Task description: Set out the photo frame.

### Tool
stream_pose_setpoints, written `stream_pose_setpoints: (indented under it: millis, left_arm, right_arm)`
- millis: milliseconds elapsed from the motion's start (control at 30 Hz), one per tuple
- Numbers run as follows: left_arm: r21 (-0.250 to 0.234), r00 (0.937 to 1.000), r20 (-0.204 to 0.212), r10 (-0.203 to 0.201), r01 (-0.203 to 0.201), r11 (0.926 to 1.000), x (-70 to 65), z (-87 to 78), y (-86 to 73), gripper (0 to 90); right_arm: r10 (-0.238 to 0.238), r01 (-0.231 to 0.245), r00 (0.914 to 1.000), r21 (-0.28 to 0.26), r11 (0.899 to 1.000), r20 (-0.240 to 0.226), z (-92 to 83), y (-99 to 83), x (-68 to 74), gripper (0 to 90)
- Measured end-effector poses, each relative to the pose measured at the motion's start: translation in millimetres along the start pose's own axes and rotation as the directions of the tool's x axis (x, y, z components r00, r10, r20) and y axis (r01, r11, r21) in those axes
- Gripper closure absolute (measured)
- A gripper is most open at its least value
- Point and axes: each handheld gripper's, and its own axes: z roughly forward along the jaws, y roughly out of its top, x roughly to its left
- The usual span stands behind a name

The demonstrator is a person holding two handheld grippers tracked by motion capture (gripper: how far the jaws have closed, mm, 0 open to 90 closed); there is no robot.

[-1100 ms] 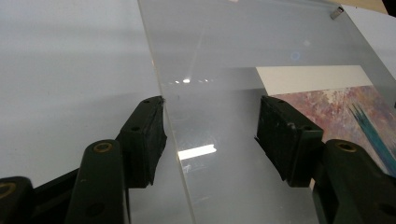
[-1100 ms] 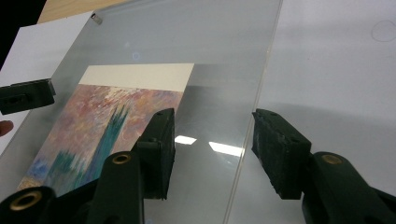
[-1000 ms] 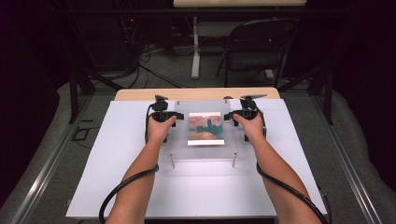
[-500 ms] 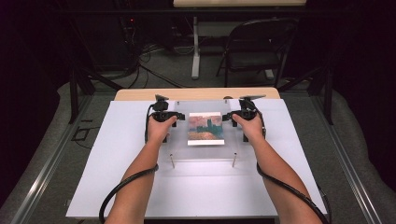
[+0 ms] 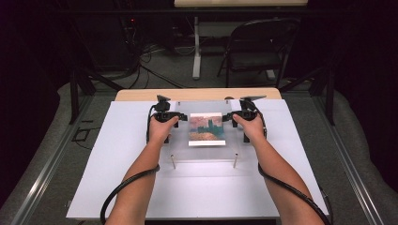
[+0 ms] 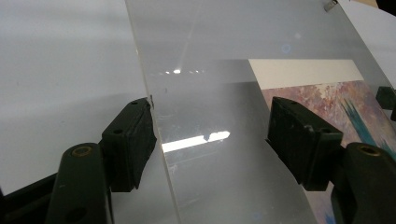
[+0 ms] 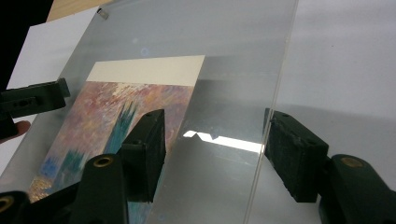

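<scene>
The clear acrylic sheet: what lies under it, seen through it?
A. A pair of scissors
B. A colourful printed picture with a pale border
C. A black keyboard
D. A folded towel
B: through the clear acrylic sheet a colourful printed picture shows, with its pale border in both gripper views.

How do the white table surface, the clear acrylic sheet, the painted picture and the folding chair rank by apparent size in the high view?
1. White table surface
2. Clear acrylic sheet
3. Folding chair, unsure: it stands farther from the camera
4. Painted picture
</scene>
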Motion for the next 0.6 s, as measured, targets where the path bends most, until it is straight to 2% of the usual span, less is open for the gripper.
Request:
stream_pose_setpoints:
  millis: [433, 600]
  left_arm:
    - [0.025, 1.0000, -0.002, -0.008, 0.008, 0.9996, 0.0, -0.9, 2.3, 32.9]
    - [0.024, 0.9995, -0.006, -0.032, 0.032, 0.9992, -0.2, -1.6, 3.7, 35.3]
  right_arm:
    - [-0.009, 0.008, 0.9999, 0.008, 1.000, 0.009, 0.4, -0.2, 1.9, 39.7]
    - [-0.015, 0.015, 0.9999, -0.001, 1.000, 0.003, -0.1, -0.5, 1.5, 40.3]
